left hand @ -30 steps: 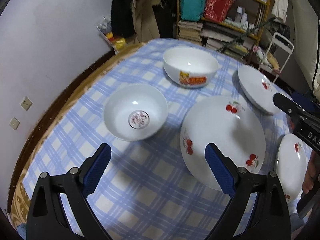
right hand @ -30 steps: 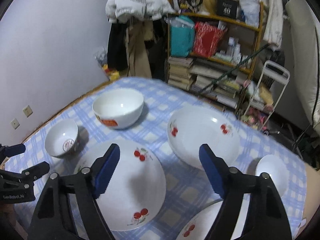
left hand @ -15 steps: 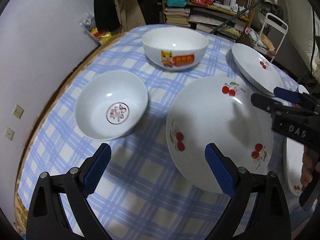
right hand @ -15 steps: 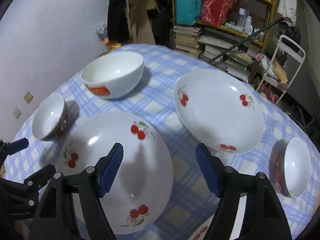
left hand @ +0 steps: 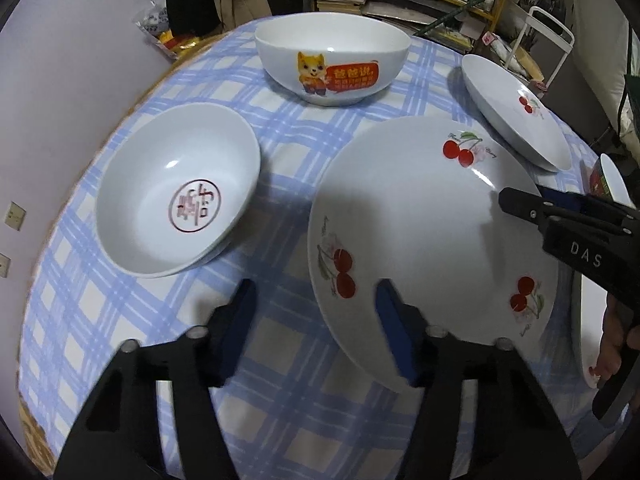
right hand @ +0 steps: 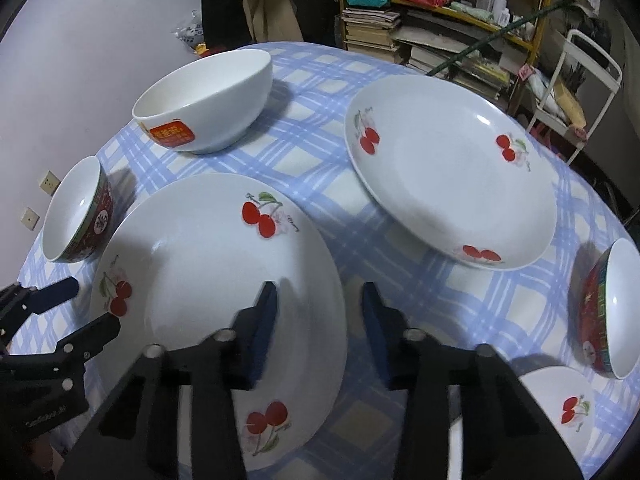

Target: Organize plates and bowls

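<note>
Both my grippers, left (left hand: 316, 332) and right (right hand: 318, 330), have just dropped and narrowed astride the big cherry plate's (right hand: 208, 280) opposite rims, not yet clamped—lift coming.

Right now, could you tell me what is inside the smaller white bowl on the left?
The smaller white bowl holds nothing; only a red circular emblem is printed on its bottom. The cloth under it is hidden.

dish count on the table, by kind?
Cherry plates: 3 (near, far, front edge)
Large white bowl: 1
Small red-patterned bowls: 2 (one, other)
Total: 6
</note>
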`<state>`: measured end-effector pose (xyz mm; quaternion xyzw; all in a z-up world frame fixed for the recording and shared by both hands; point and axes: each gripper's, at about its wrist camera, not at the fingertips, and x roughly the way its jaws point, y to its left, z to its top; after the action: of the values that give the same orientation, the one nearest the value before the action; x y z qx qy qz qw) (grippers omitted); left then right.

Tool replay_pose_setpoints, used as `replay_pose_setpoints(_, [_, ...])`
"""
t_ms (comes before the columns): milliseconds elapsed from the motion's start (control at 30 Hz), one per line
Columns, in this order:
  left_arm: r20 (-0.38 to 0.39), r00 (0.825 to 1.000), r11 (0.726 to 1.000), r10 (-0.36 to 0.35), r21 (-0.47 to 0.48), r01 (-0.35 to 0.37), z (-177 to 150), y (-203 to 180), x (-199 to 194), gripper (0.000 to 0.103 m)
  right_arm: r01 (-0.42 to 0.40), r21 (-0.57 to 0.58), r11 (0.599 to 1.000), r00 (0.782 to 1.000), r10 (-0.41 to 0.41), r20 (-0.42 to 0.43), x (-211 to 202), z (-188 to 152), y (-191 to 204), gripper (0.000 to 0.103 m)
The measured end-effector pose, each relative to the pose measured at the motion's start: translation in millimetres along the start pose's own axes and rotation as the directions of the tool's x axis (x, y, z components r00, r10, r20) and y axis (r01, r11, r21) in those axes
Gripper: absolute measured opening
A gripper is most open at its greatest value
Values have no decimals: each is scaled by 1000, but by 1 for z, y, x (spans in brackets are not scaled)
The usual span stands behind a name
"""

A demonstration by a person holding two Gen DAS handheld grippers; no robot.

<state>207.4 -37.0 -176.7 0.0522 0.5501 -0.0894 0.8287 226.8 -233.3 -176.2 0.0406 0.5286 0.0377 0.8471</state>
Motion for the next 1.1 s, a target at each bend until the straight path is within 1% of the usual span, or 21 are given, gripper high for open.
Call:
replay_pose_setpoints(33, [-13, 1000, 1000, -8, -10, 8, 2, 1, 5, 40, -3, 7, 1000, 1000, 3, -1, 1, 0, -1, 23])
replay_pose_setpoints(100, [-27, 999, 999, -27, -27, 27, 3, 3, 11, 36, -6, 30, 1000, 1000, 6, 4, 1, 1, -6, 21])
replay_pose_setpoints(167, [-29, 998, 997, -56, -46, 55, 5, 5, 14, 33, -31, 52, 998, 999, 31, 11, 1, 1, -9, 18])
replay_pose_setpoints(233, [-36, 996, 996, -77, -47, 75, 6, 4, 14, 25, -34, 53, 998, 999, 34, 9, 1, 2, -9, 18])
replay_pose_setpoints(300, [-46, 996, 996, -78, -56, 76, 8, 3, 16, 25, -30, 49, 998, 1000, 30, 10, 1, 2, -8, 18])
replay_pose_setpoints(333, [-53, 996, 996, -73, -59, 70, 8, 3, 16, 28, -28, 46, 999, 1000, 27, 11, 1, 2, -7, 18])
replay_pose_setpoints(400, [-63, 996, 997, -59, -47, 57, 9, 3, 17, 29, -33, 56, 998, 999, 33, 11, 1, 2, -8, 18])
replay_pose_setpoints(500, [-60, 998, 999, -37, 3, 37, 10, -3, 16, 26, -61, 101, 993, 998, 61, 6, 2, 1, -13, 18])
replay_pose_setpoints(533, [-57, 998, 999, -31, 13, 32, 10, -5, 16, 24, -60, 98, 993, 998, 60, 4, 2, 1, -12, 18])
replay_pose_setpoints(600, [-57, 998, 999, -28, 21, 29, 11, -6, 16, 24, -49, 78, 996, 999, 49, 3, 2, 1, -10, 18])
replay_pose_setpoints(700, [-78, 995, 998, -62, -27, 60, 14, 2, 17, 21, -40, 50, 998, 999, 40, 0, 1, 1, -7, 18])
replay_pose_setpoints(800, [-102, 992, 995, -74, -66, 68, 15, 9, 17, 20, -69, 62, 996, 998, 69, 14, -3, -1, -11, 15])
replay_pose_setpoints(867, [-110, 991, 996, -72, -65, 65, 14, 11, 17, 20, -91, 61, 994, 996, 90, 22, -6, -1, -11, 13])
replay_pose_setpoints(1000, [-118, 990, 996, -77, -61, 70, 14, 15, 16, 20, -89, 32, 996, 996, 88, 33, -12, -3, -5, 13])
replay_pose_setpoints(1100, [-124, 990, 996, -70, -68, 62, 14, 16, 15, 20, -110, 46, 993, 994, 108, 31, -13, -7, -5, 12])
